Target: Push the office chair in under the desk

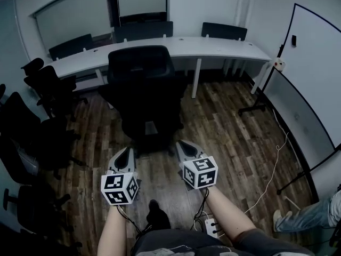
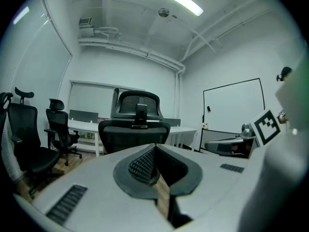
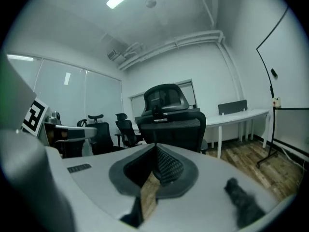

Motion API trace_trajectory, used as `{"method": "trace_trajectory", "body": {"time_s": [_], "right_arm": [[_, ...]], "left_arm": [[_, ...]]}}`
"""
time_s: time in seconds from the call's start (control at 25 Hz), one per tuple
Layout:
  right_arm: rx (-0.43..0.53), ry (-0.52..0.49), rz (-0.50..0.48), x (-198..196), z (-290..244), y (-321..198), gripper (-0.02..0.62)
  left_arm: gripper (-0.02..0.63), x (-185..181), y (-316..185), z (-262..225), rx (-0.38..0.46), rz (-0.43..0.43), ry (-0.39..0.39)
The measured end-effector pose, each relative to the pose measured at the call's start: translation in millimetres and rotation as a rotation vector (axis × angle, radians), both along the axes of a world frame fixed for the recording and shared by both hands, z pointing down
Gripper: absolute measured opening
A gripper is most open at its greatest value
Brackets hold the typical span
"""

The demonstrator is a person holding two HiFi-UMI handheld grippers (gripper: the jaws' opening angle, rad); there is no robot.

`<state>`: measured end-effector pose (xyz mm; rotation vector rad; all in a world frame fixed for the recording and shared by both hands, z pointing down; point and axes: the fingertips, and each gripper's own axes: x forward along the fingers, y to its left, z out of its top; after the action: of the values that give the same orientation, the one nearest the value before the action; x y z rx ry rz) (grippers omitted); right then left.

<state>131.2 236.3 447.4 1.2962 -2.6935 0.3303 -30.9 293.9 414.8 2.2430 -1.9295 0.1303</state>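
Observation:
A black mesh office chair (image 1: pixel 143 92) stands on the wood floor with its back toward me, in front of the long white desk (image 1: pixel 176 48). It also fills the middle of the left gripper view (image 2: pixel 136 124) and the right gripper view (image 3: pixel 171 122). My left gripper (image 1: pixel 127 152) and right gripper (image 1: pixel 183 144) are side by side just short of the chair's base, both shut and empty. Neither touches the chair.
Several more black chairs (image 1: pixel 42 121) crowd the left side. A whiteboard on a stand (image 1: pixel 309 89) is at the right, with a white cable (image 1: pixel 274 167) across the floor. A person's leg and shoe (image 1: pixel 303 217) show at the lower right. A power strip (image 1: pixel 210 225) lies near my feet.

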Motion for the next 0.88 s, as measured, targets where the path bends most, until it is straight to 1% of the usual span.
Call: {"method": "trace_trajectory", "body": {"time_s": [0.08, 0.24, 0.4, 0.56, 0.68, 0.88], "right_arm": [[0.006, 0.027, 0.014, -5, 5, -17, 0.023], [-0.004, 0.043, 0.066, -11, 11, -58, 0.023], [0.029, 0.084, 0.121, -17, 4, -107, 0.023], [0.032, 0.091, 0.151, -24, -3, -147, 0.023], [0.046, 0.139, 0.169, -31, -5, -170, 0.025], [0.077, 0.259, 0.168, -49, -4, -199, 0.031]], "left_arm": [[0.014, -6, -17, 7, -0.006, 0.016, -0.001], [0.015, -22, -58, 13, -0.007, 0.036, -0.016], [0.015, -45, -105, 11, -0.004, 0.044, -0.04], [0.015, -64, -142, 8, -0.003, 0.057, -0.054], [0.014, -80, -165, 8, 0.005, 0.06, -0.102], [0.015, -110, -199, 7, 0.037, 0.043, -0.207]]}}
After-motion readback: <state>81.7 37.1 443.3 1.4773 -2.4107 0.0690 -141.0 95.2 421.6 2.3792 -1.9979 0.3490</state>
